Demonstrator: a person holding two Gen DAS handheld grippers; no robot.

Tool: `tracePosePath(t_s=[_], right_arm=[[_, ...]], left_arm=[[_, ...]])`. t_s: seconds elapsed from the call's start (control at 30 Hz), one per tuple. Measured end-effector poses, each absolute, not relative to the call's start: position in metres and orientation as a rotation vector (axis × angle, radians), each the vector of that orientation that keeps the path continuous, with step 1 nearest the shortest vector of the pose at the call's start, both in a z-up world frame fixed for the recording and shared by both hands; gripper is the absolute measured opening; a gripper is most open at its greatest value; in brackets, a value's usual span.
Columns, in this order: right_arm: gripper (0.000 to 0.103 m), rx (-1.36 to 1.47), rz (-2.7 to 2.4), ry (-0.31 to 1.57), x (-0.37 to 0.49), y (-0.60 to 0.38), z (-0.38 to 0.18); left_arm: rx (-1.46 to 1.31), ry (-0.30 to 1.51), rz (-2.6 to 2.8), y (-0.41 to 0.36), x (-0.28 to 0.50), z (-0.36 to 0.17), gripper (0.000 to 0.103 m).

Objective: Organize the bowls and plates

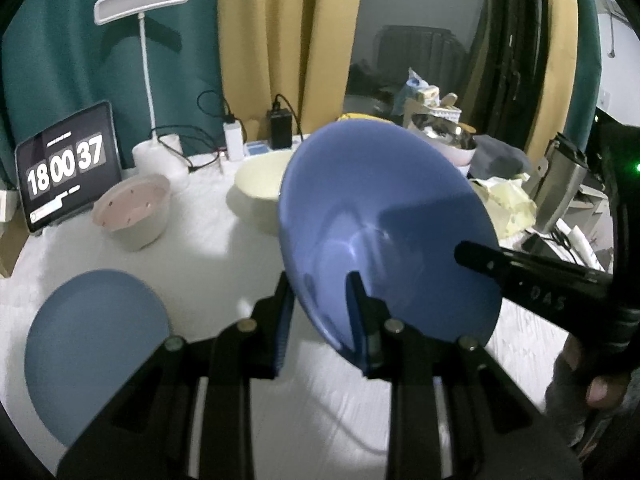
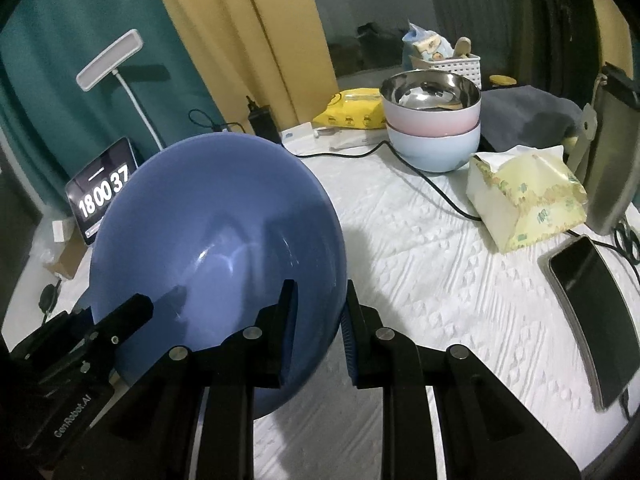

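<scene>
Left wrist view, left to right:
- Tablet clock (image 1: pixel 68 168), propped upright at the back left, white digits on a dark screen.
- Blue plate (image 1: pixel 96 352), flat on the white textured desk (image 1: pixel 208 256), near left.
- Pink-lined bowl (image 1: pixel 132 210), tilted, behind the plate and apart from it.
- White desk lamp (image 1: pixel 144 0), standing in front of the teal curtain.
- Cream bowl (image 1: pixel 260 180), behind the held bowl and partly hidden by it.
- Blue bowl (image 1: pixel 384 224): matte periwinkle, smooth, wide and shallow, glossy highlight at its base. Held clear of the desk, tipped so its inside faces the camera.
- Left gripper (image 1: pixel 320 312): fingers nearly closed, pinching the bowl's lower rim, one finger inside and one outside.
- Right gripper (image 1: pixel 520 276): enters from the right, fingertip over the bowl's right rim.

Right wrist view, left to right:
- Left gripper's finger, at the bowl's lower left edge.
- Blue bowl, filling the left half, raised off the desk.
- Right gripper: fingers narrowly parted, clamped on the bowl's right rim.
- Stacked bowls (image 2: pixel 434 128): steel-lined pink bowl nested in a pale blue one, back centre-right.
- Tissue pack (image 2: pixel 524 200), yellow-green, opened.
- Phone (image 2: pixel 592 320), dark screen, far right.
</scene>
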State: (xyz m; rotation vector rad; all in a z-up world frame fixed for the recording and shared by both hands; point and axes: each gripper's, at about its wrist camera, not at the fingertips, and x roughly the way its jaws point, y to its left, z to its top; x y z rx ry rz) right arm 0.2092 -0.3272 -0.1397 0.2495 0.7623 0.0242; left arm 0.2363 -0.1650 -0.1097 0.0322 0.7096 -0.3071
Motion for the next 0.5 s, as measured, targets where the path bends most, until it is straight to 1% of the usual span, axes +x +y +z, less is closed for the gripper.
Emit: tracePosePath(t_s=[0.5], right_arm=[[0.024, 0.196, 0.037, 0.77, 0.182, -0.29, -0.133]], left_arm=[[-0.021, 0.749, -0.299, -0.13, 0.212, -0.119, 0.027]])
